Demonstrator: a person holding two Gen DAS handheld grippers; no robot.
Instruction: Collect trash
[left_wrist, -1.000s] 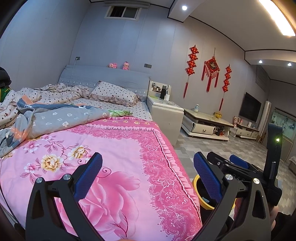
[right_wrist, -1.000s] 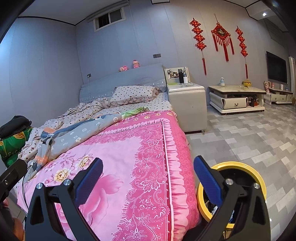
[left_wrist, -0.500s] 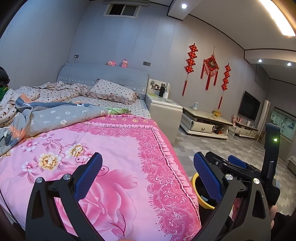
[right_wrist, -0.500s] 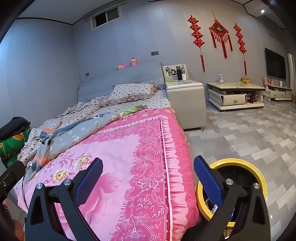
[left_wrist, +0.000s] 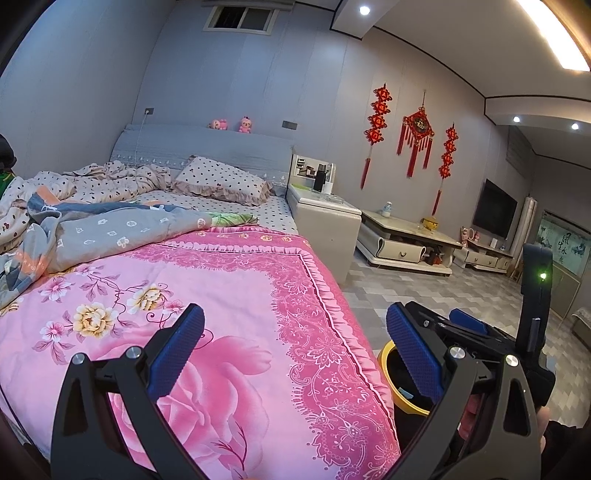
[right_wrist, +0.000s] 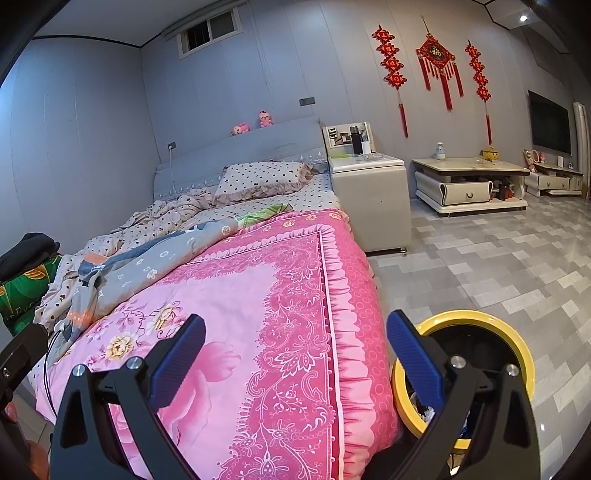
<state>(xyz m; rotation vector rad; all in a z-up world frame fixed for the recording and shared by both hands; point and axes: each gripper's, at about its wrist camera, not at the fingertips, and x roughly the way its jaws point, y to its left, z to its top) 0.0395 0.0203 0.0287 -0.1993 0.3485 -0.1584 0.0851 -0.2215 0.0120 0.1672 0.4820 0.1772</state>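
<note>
Hidden and cut-off parts at the bedside

The yellow-rimmed bin (right_wrist: 519, 354) at lower right sits partly behind a gripper finger (right_wrist: 413, 358); its contents look like crumpled scraps, too dark to identify. The pink quilt (left_wrist: 236, 295) runs off the bottom edge.

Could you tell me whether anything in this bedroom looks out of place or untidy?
Only the bedding: a grey patterned quilt and a spotted beige duvet lie crumpled across the far side of the bed, while the pink floral bedspread lies flat. The yellow-rimmed trash bin stands upright on the floor. Both grippers are open and empty.
</note>
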